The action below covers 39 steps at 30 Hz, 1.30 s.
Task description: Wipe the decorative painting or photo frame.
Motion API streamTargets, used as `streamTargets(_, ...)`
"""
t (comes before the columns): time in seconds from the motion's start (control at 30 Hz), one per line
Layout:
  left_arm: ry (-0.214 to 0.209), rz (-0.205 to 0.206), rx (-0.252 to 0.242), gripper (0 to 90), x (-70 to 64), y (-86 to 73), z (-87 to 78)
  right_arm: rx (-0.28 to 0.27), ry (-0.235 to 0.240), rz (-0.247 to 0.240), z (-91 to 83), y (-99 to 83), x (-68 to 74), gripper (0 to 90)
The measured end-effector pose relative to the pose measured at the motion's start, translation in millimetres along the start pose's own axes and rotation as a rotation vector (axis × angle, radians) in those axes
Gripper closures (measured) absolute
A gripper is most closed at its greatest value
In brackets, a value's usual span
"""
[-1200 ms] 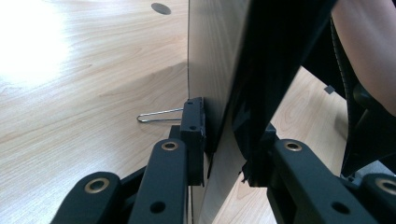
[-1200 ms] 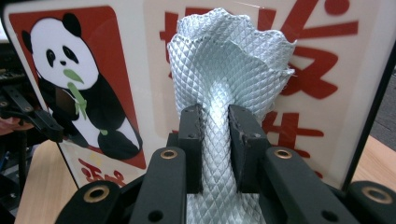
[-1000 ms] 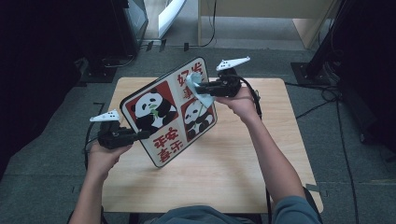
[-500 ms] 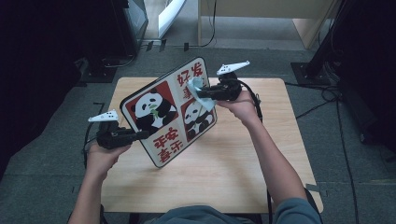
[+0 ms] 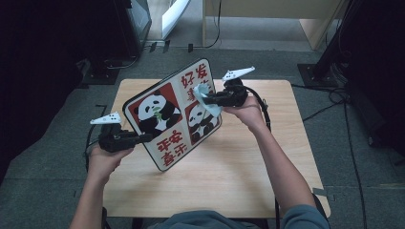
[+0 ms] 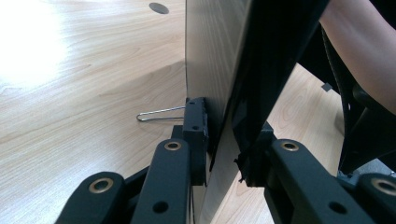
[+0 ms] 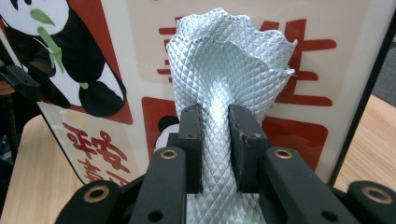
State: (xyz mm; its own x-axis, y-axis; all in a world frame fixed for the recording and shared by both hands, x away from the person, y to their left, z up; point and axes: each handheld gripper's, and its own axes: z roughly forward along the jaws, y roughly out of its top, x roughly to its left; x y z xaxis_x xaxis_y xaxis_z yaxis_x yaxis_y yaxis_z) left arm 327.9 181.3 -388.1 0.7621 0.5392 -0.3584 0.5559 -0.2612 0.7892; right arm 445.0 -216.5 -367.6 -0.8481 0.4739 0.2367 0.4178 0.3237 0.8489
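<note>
— Sign with pandas on it, where is it?

— It stands tilted on the desk, with its bottom corner down near the middle. The top leans away from the person.

— Who holds it up?

— The left gripper does. The left arm comes in from the bottom and reaches out to the sign's left edge. In the left gripper view, the black fingers are squeezed tight on that thin edge, one on each side.

— And the other arm?

— The right arm stretches farther across the desk. The right gripper is up by the sign's right side. Its fingers are pinched narrow on a cloth. The cloth is pressed flat on the front of the sign.

— What does the sign look like?

— It is a flat board with round corners and a dark rim. It is white with red squares, black and white pandas and red writing. One panda holds green leaves.

— What about the cloth?

— It is pale blue and bumpy, with little diamond shapes all over.

— How many things can you count?

— One sign, one cloth, two grippers and two pandas. A thin wire clip lies on the desk behind the sign.
</note>
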Motion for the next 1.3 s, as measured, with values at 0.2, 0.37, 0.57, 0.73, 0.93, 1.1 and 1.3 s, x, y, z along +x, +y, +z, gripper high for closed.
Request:
streamTargets(0.2, 0.0, 0.001, 0.001, 76.3, 0.1, 0.2, -0.1, -0.013, -0.018, -0.012, 0.6, -9.1, -0.7, 77.0)
streamTargets(0.37, -0.001, 0.0, 0.001, 76.3, 0.4, 0.2, -0.1, 0.008, -0.034, -0.005, 0.3, -12.6, -3.3, 76.7)
streamTargets(0.57, -0.002, 0.001, 0.001, 76.3, 0.4, 0.3, -0.1, 0.006, -0.031, 0.027, -0.4, -19.3, -9.9, 76.7)
streamTargets(0.73, -0.003, 0.002, 0.003, 76.3, 0.4, 0.4, -0.3, 0.012, -0.05, 0.016, 0.1, -25.4, -10.3, 76.7)
streamTargets(0.93, -0.009, 0.001, 0.001, 76.2, 0.8, 0.0, -0.4, 0.035, -0.015, 0.015, 4.8, -32.5, -12.5, 76.7)
streamTargets(1.1, -0.011, 0.002, 0.001, 76.1, 0.9, 0.0, -0.4, 0.054, -0.01, 0.013, 7.5, -36.2, -13.2, 76.6)
streamTargets(1.3, -0.012, 0.002, 0.002, 76.1, 1.0, 0.0, -0.4, 0.082, -0.012, 0.004, 11.1, -42.3, -13.5, 76.2)
